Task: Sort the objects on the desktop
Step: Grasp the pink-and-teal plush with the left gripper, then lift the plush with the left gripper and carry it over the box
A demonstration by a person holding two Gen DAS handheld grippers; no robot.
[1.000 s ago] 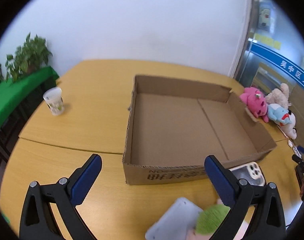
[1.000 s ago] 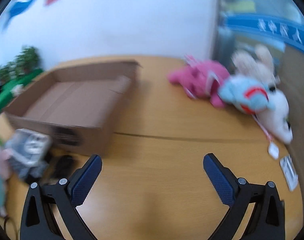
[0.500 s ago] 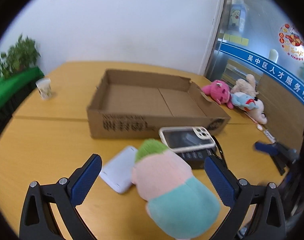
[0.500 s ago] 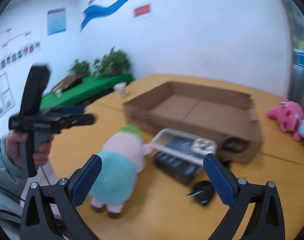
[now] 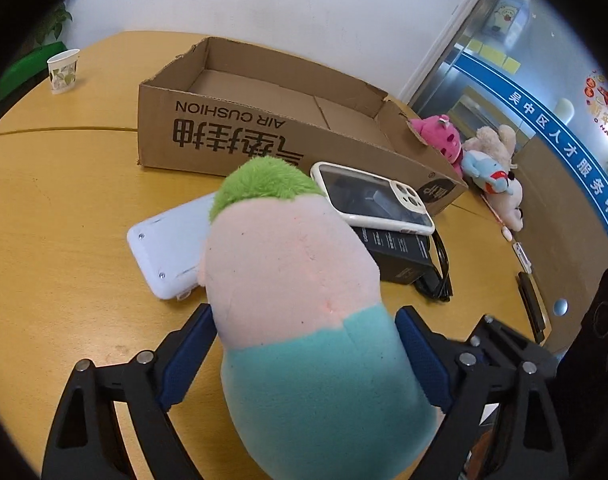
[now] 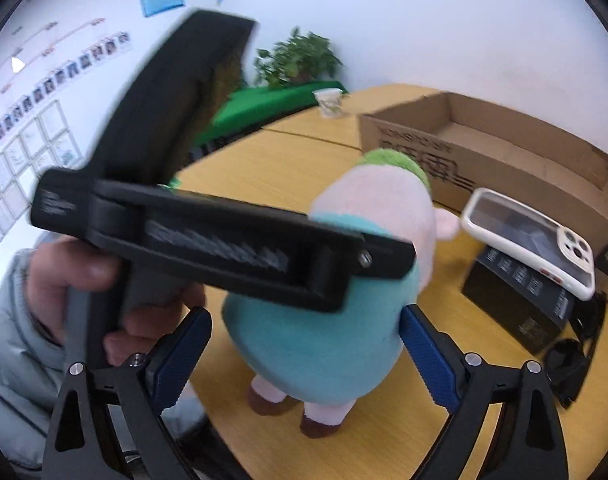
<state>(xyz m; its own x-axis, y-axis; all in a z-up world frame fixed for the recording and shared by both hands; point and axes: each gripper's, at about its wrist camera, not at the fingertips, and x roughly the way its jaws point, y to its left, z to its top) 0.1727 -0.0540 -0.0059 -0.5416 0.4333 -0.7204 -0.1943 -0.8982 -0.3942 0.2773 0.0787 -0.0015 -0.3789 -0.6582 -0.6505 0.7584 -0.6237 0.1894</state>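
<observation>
Standing plush toy [image 5: 300, 304] between closing left gripper [image 5: 304, 356] pads; right gripper [image 6: 304, 356] closing, straddles it too.

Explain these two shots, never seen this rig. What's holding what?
No robot: a person holds a two-finger clamp in each hand, each with a fisheye camera looking along its blue-padded fingers. One view is from the left gripper, the other from the right gripper, which also sees the person's hand holding the left tool. On the table: a plush toy, cardboard box, cased phone on a black box, white flat device, paper cup. Both grippers straddle the plush toy, jaws just closing; neither clearly grips it yet.
</observation>
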